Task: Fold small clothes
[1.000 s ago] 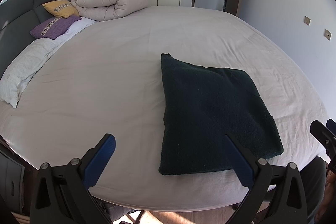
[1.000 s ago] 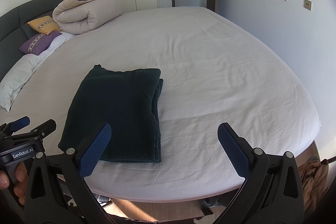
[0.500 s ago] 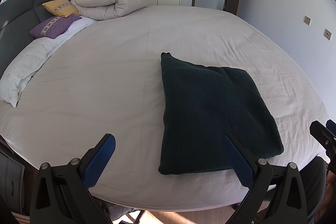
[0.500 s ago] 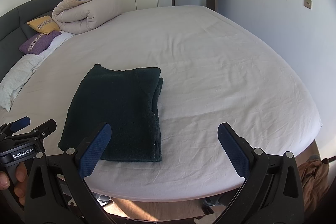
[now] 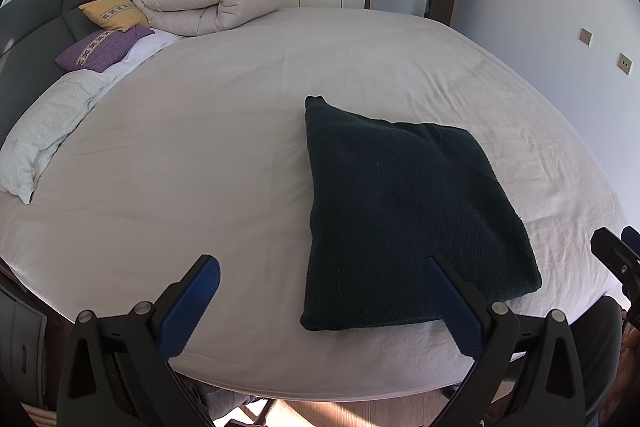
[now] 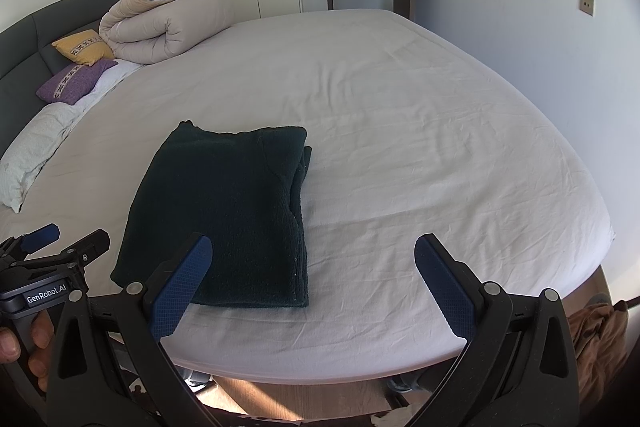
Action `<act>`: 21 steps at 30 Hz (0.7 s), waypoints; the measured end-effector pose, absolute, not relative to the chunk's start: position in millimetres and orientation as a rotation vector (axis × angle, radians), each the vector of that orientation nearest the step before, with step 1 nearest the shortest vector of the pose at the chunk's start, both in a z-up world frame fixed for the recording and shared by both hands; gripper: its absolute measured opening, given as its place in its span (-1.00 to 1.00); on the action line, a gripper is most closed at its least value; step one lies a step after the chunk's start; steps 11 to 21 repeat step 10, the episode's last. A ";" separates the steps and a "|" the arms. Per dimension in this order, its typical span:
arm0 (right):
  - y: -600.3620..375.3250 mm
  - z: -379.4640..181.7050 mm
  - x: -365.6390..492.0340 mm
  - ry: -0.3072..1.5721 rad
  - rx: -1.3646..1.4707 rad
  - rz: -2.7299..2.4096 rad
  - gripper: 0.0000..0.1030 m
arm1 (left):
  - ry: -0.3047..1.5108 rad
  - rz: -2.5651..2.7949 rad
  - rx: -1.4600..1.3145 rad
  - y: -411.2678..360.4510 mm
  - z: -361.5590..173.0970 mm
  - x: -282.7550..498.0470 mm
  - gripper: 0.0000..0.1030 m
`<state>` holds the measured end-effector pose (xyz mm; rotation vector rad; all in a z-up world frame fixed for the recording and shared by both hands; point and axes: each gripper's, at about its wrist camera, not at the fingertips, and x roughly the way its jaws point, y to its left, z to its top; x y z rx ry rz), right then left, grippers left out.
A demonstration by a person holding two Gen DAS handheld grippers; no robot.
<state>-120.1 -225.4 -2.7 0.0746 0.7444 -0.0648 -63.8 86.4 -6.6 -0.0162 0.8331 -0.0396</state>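
A dark green garment (image 5: 404, 211) lies folded into a flat rectangle on the white bed sheet (image 5: 208, 155), near the front edge. It also shows in the right wrist view (image 6: 228, 211). My left gripper (image 5: 320, 301) is open and empty, held over the bed edge in front of the garment's near left side. My right gripper (image 6: 312, 279) is open and empty, held in front of the garment's near right corner. The left gripper also shows at the left edge of the right wrist view (image 6: 64, 247).
A rolled beige duvet (image 5: 208, 3) lies at the far left of the bed. A yellow cushion (image 5: 112, 13), a purple cushion (image 5: 104, 47) and a white pillow (image 5: 44, 135) lie along the grey headboard. A brown cloth (image 6: 596, 339) lies on the floor at right.
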 end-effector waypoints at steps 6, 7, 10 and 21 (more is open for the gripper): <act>-224.6 -4.7 -120.8 0.748 0.076 -0.064 1.00 | 0.834 -0.031 -0.012 87.6 -7.8 -63.8 1.00; -223.7 -5.7 -121.5 0.750 0.077 -0.063 1.00 | 0.835 -0.030 -0.010 87.6 -7.6 -63.4 1.00; -224.5 -8.5 -120.8 0.756 0.082 -0.061 1.00 | 0.830 -0.031 -0.002 86.3 -7.0 -63.8 1.00; -224.5 -8.5 -120.8 0.756 0.082 -0.061 1.00 | 0.830 -0.031 -0.002 86.3 -7.0 -63.8 1.00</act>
